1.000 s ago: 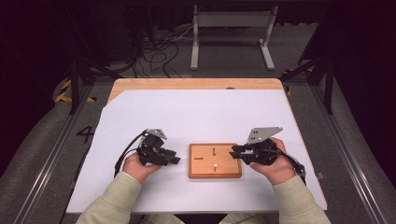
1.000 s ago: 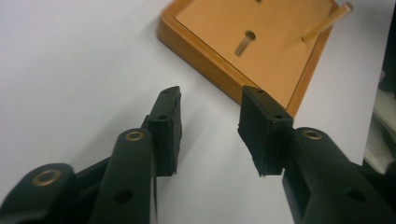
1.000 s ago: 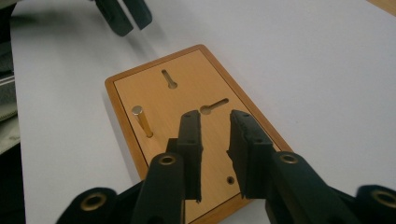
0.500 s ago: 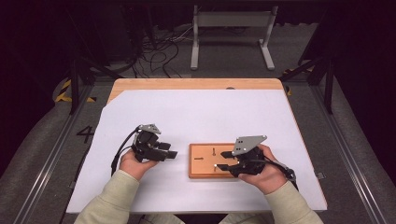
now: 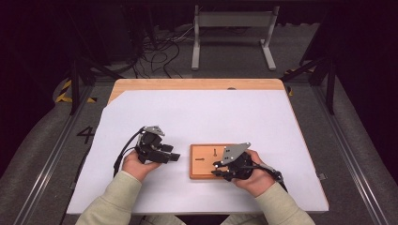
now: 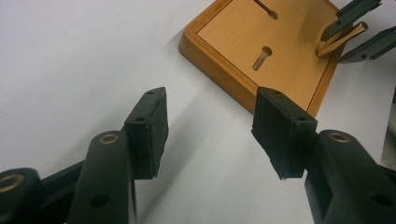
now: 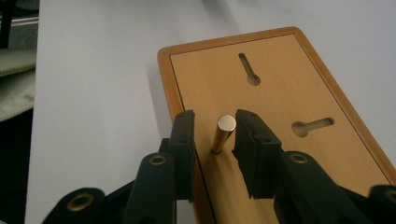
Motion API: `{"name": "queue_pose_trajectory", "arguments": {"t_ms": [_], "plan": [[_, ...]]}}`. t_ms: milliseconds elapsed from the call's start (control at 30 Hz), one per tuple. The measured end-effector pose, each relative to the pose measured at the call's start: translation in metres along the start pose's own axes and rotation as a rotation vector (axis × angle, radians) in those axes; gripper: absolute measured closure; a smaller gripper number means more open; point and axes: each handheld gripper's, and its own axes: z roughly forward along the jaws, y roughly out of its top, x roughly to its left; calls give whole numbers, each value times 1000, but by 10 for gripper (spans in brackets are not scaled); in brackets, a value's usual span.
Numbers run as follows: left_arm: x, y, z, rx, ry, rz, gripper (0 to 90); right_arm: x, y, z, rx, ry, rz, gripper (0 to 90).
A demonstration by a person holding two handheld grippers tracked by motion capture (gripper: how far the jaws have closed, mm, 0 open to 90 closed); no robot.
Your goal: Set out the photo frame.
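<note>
Forearms in pale sleeves come up from the near edge of the white table (image 5: 197, 112), each hand gripping a pair of tongs. Right gripper (image 7: 214, 133) sits over the near right corner of the wooden board (image 5: 206, 169), its jaws set either side of a brass pin (image 7: 223, 134) that stands upright in the board — the pads are close on both flanks, a slim gap visible on the left one, while contact on the right one cannot be told, so whether the pin is actually pinched is unclear. Left gripper (image 6: 208, 126) rests just off the board's left edge, held above bare white surface, its jaws spread wide with nothing between them; in its own view the board lies ahead and to the right of the pads, apart from them. Beyond the pin, two keyhole slots (image 7: 249, 69) are cut in the board's top, both empty. Farther off, past the tongs, the white surface runs to a wooden table edge (image 5: 197, 84), and behind that a grey metal stand (image 5: 232, 28) and loose cables (image 5: 159, 49) lie on the dark floor.
</note>
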Motion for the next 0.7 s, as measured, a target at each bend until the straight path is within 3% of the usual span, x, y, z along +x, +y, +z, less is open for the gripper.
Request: {"name": "queue_pose_trajectory", "arguments": {"t_ms": [200, 600, 700], "plan": [[0, 1, 4, 15, -9, 0, 449, 2, 1, 2, 1, -34, -44, 819], [-1, 3, 8, 16, -17, 3, 446, 13, 1, 2, 26, -108, -136, 798], [-1, 6, 11, 20, -24, 5, 432, 21, 2, 2, 49, -162, -197, 789]]}}
